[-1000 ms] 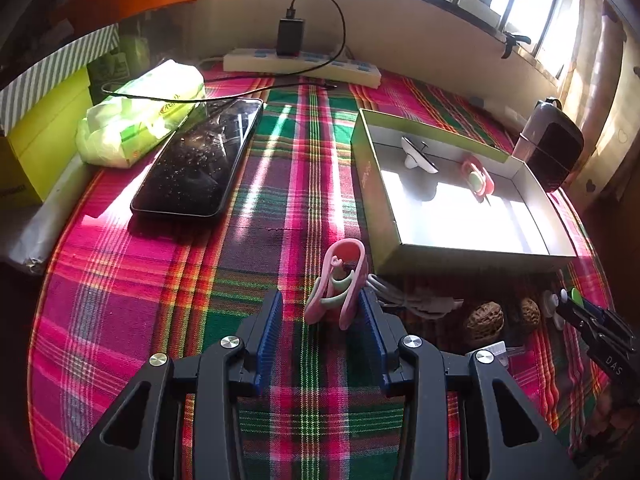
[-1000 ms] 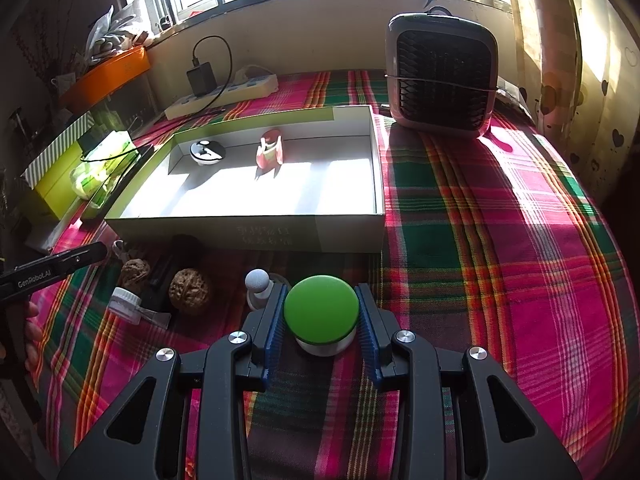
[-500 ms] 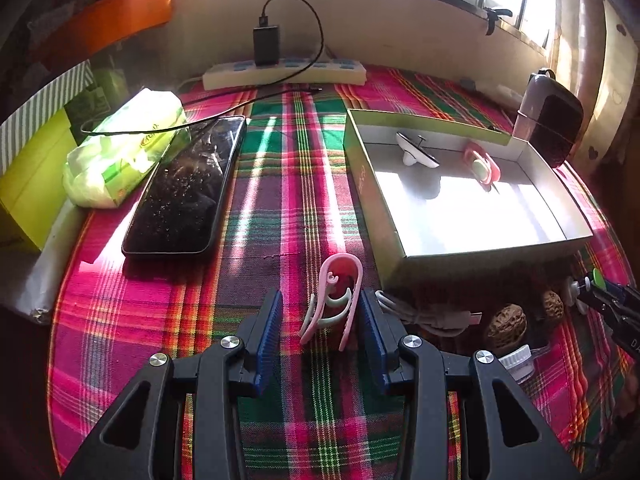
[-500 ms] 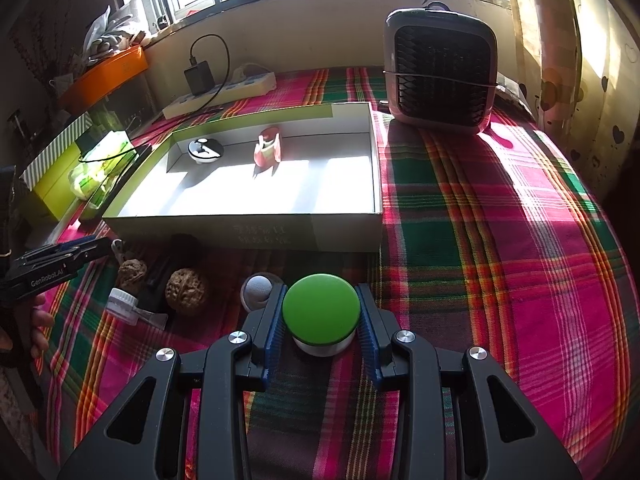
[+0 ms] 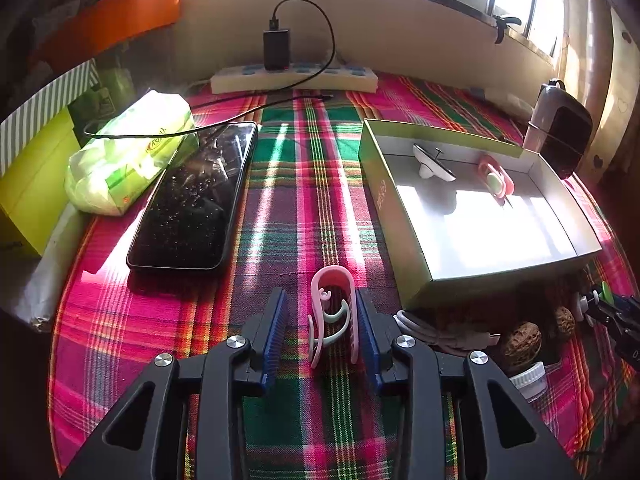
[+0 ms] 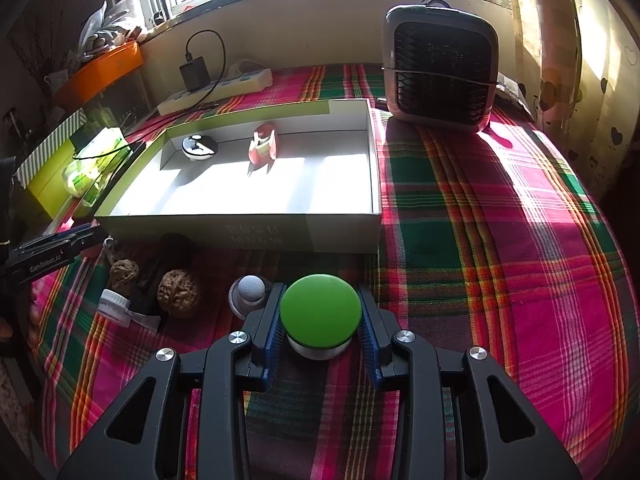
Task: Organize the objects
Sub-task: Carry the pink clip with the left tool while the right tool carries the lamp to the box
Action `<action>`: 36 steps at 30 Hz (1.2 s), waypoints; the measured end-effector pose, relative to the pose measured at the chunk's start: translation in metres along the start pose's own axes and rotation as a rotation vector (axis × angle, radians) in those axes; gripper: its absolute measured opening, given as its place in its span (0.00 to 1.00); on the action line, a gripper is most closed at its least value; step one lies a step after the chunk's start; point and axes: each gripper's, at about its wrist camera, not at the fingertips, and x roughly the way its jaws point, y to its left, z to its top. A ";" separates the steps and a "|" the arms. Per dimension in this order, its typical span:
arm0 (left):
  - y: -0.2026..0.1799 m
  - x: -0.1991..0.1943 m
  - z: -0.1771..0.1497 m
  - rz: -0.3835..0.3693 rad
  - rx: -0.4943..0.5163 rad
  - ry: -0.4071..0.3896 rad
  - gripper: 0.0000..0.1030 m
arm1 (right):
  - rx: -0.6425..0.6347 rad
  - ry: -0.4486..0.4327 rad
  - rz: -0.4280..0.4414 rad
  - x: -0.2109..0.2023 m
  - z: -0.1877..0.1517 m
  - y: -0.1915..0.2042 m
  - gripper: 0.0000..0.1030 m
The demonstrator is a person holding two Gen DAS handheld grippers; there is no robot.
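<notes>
A pink clip (image 5: 332, 312) stands on the plaid cloth between the fingers of my left gripper (image 5: 320, 330). The right finger touches it; the left finger stands apart, so the jaws are open. My right gripper (image 6: 320, 322) is shut on a green-topped round button (image 6: 320, 312) just above the cloth. An open green-and-white box (image 5: 416, 264) lies at the right in the left wrist view and in front of my right gripper (image 6: 240, 232). Inside it are a second pink clip (image 6: 263, 147) and a black-and-white round piece (image 6: 199, 147).
Two walnuts (image 6: 178, 292), a white cap (image 6: 114, 306), a grey ball (image 6: 251, 289) and a white cable (image 5: 436, 330) lie before the box. A phone (image 5: 196, 196), tissue pack (image 5: 128, 156) and power strip (image 5: 294, 78) are on the left. A fan (image 6: 440, 68) stands behind the box.
My left gripper has drawn back and the pink clip now stands more upright between its fingers. My right gripper holds the green button slightly higher; the small grey ball beside it is more exposed.
</notes>
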 end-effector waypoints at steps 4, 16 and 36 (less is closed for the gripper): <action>0.002 0.000 0.000 0.003 -0.005 -0.003 0.21 | 0.002 0.000 0.001 0.000 0.000 0.000 0.34; 0.003 -0.001 0.000 0.000 -0.015 -0.006 0.21 | 0.003 -0.005 -0.009 0.000 0.000 -0.001 0.33; 0.002 -0.009 0.001 -0.010 -0.020 -0.023 0.20 | 0.005 -0.021 -0.011 -0.005 0.001 0.000 0.33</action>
